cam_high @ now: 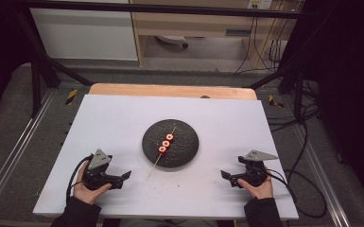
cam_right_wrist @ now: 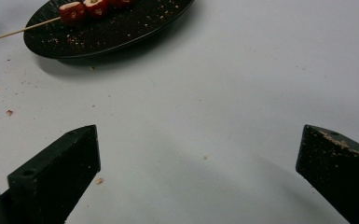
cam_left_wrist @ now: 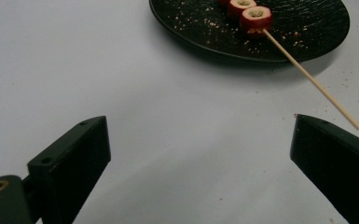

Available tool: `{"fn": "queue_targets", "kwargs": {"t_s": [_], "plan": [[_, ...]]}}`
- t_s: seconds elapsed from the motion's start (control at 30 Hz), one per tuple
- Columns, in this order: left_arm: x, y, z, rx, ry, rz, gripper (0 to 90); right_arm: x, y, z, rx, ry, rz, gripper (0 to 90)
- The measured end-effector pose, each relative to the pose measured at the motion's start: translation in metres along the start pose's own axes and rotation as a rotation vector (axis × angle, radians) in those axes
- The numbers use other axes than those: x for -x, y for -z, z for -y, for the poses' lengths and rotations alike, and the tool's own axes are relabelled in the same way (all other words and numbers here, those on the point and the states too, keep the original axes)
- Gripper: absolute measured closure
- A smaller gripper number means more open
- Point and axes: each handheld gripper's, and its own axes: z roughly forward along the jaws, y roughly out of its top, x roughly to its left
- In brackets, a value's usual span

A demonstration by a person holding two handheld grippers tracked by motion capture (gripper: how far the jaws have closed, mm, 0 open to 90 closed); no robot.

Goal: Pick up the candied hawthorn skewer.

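Both grippers rest wide open on the white table (cam_high: 123, 118), left gripper (cam_high: 123, 178) and right gripper (cam_high: 228, 178) flanking a black plate (cam_high: 184, 146); the skewer (cam_high: 164, 144) lies across it, stick end overhanging toward the left gripper

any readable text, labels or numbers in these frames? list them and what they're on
None readable.
Pale label on the shelf unit at the back: too small and blurred to read.
Black plate, skewer, white table, left gripper and right gripper: no markings visible.
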Motion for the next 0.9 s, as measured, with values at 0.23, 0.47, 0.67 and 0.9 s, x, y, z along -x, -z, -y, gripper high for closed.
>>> {"fn": "queue_targets", "kwargs": {"t_s": [0.23, 0.47, 0.67, 0.9], "plan": [[0.013, -0.005, -0.014, -0.006, 0.0, 0.001, 6.0, 0.0, 0.0, 0.0, -0.001, -0.005, 0.003, 0.8], [0.03, -0.016, -0.029, -0.032, 0.001, 0.015, 12.7, 0.0, 0.0, -0.001, 0.0, -0.009, 0.002, 0.8], [0.042, -0.025, -0.039, -0.053, 0.001, 0.021, 20.1, 0.0, 0.0, 0.0, -0.001, -0.001, 0.003, 0.8], [0.059, -0.04, -0.044, -0.094, -0.001, 0.0, 35.0, 0.0, -0.001, 0.0, -0.002, -0.002, 0.002, 0.8]]}}
